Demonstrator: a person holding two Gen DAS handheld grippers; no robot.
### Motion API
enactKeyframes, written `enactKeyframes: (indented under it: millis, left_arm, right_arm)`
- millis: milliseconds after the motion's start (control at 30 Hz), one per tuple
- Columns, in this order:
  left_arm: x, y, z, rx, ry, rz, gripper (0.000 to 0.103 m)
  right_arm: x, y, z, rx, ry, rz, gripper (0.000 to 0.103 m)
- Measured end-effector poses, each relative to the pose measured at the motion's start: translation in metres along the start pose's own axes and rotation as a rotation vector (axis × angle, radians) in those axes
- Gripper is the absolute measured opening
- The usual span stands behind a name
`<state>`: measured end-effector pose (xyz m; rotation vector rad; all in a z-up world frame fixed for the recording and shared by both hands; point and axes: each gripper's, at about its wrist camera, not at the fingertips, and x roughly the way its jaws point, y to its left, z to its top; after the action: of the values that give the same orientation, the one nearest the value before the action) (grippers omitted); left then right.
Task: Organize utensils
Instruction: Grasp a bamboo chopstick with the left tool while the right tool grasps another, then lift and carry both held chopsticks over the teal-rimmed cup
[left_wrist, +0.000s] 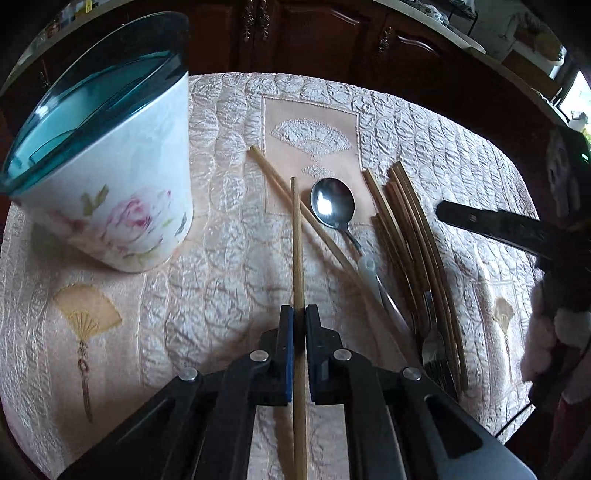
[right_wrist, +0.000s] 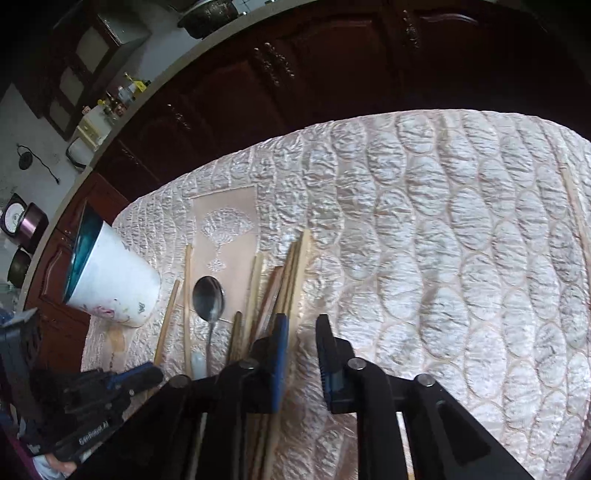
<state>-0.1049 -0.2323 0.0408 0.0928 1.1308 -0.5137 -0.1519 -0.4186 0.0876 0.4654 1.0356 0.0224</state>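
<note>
My left gripper (left_wrist: 299, 317) is shut on a wooden chopstick (left_wrist: 297, 258) that points forward over the cloth. A white floral cup with a teal rim (left_wrist: 110, 177) stands to its left; it also shows in the right wrist view (right_wrist: 114, 284). A second chopstick (left_wrist: 314, 221), a metal spoon (left_wrist: 332, 203), a bundle of chopsticks (left_wrist: 410, 240) and a fork (left_wrist: 436, 350) lie to the right. My right gripper (right_wrist: 301, 325) is open and empty, beside the chopstick bundle (right_wrist: 288, 280). The spoon (right_wrist: 208, 299) lies to its left.
A quilted pale pink cloth (right_wrist: 443, 258) covers the table. Dark wooden cabinets (left_wrist: 332, 33) stand behind the table's far edge. One stray chopstick (right_wrist: 576, 206) lies at the far right of the cloth. The left gripper (right_wrist: 110, 387) shows low left in the right wrist view.
</note>
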Motion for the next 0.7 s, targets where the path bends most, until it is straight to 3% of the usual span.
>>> enactKeyframes:
  millis: [133, 200, 400, 500, 600, 700]
  left_arm:
    - [-0.006, 0.004, -0.008, -0.004, 0.005, 0.001, 0.006]
    - [-0.01, 0.008, -0.01, -0.008, 0.005, 0.003, 0.006]
    - [-0.013, 0.016, -0.014, -0.018, 0.013, -0.002, 0.006]
    - [-0.017, 0.015, -0.019, -0.018, 0.033, -0.009, 0.006]
    - [-0.019, 0.016, -0.028, -0.013, 0.056, -0.011, 0.006]
    - [-0.018, 0.02, -0.017, -0.016, 0.059, 0.007, 0.009]
  right_arm:
    - [0.027, -0.003, 0.002, 0.039, 0.056, -0.001, 0.02]
    - [0.028, -0.006, 0.001, 0.071, 0.05, 0.031, 0.01]
    - [-0.011, -0.013, -0.02, 0.057, 0.037, 0.042, 0.008]
    - [-0.02, -0.02, -0.034, 0.059, 0.062, -0.012, 0.008]
    - [-0.022, -0.024, -0.041, 0.047, 0.09, -0.065, 0.012]
    - [-0.026, -0.024, -0.037, 0.01, 0.078, -0.102, 0.026]
